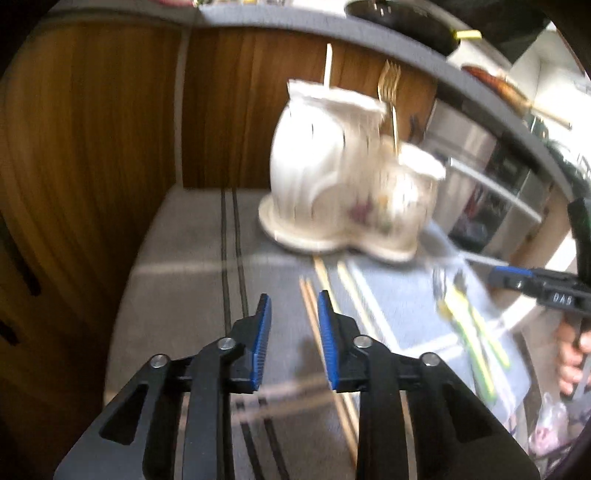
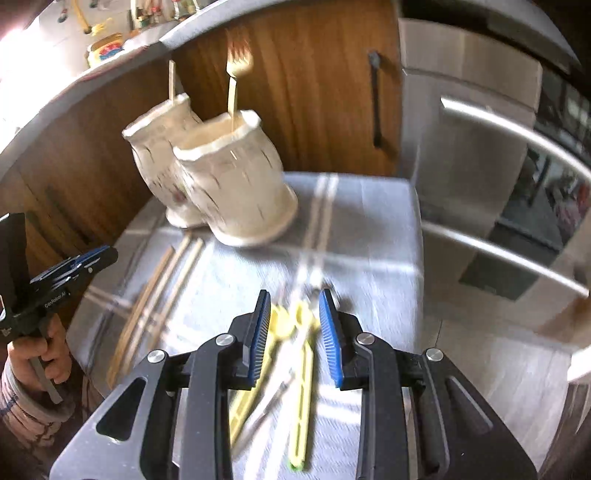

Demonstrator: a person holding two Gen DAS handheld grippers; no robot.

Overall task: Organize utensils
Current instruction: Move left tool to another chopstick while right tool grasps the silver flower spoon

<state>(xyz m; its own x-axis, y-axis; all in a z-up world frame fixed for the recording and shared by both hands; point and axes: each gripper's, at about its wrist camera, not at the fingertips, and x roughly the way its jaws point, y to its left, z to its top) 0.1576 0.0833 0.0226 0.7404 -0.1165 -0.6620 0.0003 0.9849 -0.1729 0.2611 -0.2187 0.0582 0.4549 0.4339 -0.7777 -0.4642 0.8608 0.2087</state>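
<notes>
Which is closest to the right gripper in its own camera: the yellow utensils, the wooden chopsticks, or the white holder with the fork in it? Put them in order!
From the right gripper:
1. Yellow utensils: right below the jaws, on the cloth.
2. Wooden chopsticks: off to the left, flat on the cloth.
3. White holder: farthest, up at the back by the wooden cabinet, with the gold fork standing in it.

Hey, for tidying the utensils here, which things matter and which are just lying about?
Job:
- chopsticks loose on the cloth
- yellow cutlery on the cloth
- cream holder, fork and one stick already in it
- left tongs and right tongs, both open, holding nothing

Lying about:
- pan on the counter
- fridge
</notes>
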